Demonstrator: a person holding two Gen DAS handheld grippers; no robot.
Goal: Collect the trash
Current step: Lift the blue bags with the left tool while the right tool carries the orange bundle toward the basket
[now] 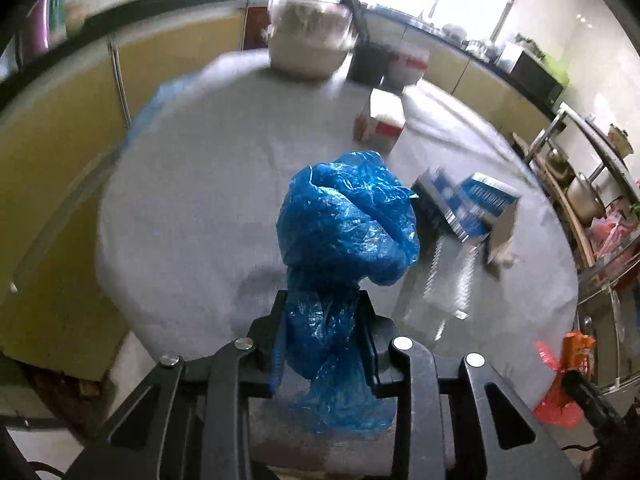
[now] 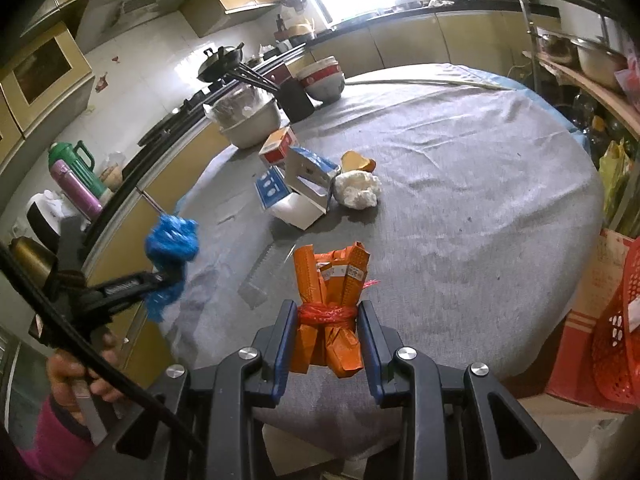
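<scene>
The left gripper [image 1: 323, 312] pinches a crumpled blue plastic bag [image 1: 348, 216], its fingers pressed against the bag's twisted neck, the bulk of the bag bunched above the fingertips over the near edge of the round table [image 2: 500, 184]. The right gripper [image 2: 326, 320] is clamped on one bundle of orange wrappers [image 2: 330, 280] tied with a red plastic strip, held over the table's near edge.

Only the right wrist view shows the left gripper from outside [image 2: 160, 276], at the table's left edge, with the blue bag [image 2: 172, 238] in its tip and a hand [image 2: 80, 372] in a pink sleeve on the handle. That view also shows one white crumpled wad [image 2: 357, 190] and one orange scrap [image 2: 357, 162] near the table's middle, both hidden or blurred in the left view.

Both views show the carton pile: one red and white box [image 2: 277, 146] and two blue and white boxes [image 2: 298, 184]. At the far left edge stand one covered bowl [image 2: 250, 120], one dark holder [image 2: 296, 100] and one stack of bowls [image 2: 322, 78]
</scene>
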